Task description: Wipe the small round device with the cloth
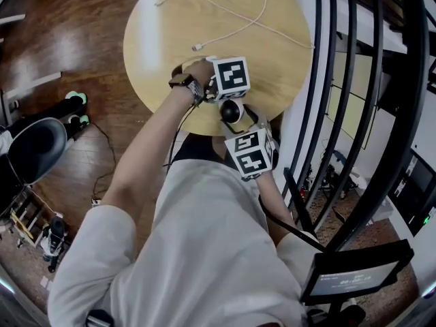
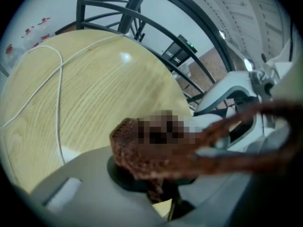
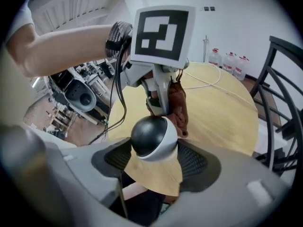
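The small round device (image 3: 154, 137), a ball with a black face and white back, sits between the pads of my right gripper (image 3: 155, 148), which is shut on it just over the near edge of the round wooden table (image 1: 170, 39). In the head view the device (image 1: 231, 110) shows between the two marker cubes. My left gripper (image 3: 161, 103) comes down from above, shut on a brown cloth (image 3: 179, 103) that hangs just behind the device's top. In the left gripper view the cloth (image 2: 142, 150) bunches between the jaws, with a strand trailing right.
A white cable (image 1: 231, 29) loops across the far half of the table. A black metal railing (image 1: 354, 114) stands close on the right. A dark seat (image 1: 34, 148) and gear are on the wooden floor to the left.
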`<state>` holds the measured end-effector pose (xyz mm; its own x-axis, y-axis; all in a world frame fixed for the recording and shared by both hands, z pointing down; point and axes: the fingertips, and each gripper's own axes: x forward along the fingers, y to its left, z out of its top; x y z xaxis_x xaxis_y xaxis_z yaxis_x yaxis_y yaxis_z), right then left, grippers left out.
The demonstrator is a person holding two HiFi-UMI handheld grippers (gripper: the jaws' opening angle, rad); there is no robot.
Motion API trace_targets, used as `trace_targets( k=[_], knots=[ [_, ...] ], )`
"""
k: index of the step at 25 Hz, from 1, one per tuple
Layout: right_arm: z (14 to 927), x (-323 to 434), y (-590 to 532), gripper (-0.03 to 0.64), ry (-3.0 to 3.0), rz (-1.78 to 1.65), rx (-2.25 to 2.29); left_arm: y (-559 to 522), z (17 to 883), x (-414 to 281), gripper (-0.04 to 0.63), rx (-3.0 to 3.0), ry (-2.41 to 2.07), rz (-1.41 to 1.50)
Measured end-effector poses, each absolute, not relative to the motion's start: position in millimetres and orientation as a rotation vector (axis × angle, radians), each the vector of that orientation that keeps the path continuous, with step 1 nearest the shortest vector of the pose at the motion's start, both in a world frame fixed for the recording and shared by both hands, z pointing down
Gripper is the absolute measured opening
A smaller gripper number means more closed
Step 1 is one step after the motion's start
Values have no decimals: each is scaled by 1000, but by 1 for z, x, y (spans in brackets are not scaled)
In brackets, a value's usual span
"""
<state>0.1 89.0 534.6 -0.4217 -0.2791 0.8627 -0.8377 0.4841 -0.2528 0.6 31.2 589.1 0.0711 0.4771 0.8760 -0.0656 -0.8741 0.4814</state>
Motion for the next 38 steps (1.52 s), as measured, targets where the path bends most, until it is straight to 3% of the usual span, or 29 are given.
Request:
trace_targets(
  k=[5,10,19,25,34,38],
  knots=[
    [537,3,99,307,-1895,1174,1122,32,595,-2,89,1961,411,1885],
    [538,3,91,308,-1854,1213,1240,22,596,-3,91,2037,285,1857],
    [548,7,89,319,-1881,1129,1046,-19,521,-33,91,2201,-134,1224],
    [546,-1,93,319,-1937,872,653,-10,492,-55,92,2181,-171,1026],
    [550,-9,94,313,-1869,465,232,16,494,-57,92,2166,-130,1044],
    [551,-9,84,313,-1878,437,143,35,491,-56,92,2115,26,1048]
  ],
)
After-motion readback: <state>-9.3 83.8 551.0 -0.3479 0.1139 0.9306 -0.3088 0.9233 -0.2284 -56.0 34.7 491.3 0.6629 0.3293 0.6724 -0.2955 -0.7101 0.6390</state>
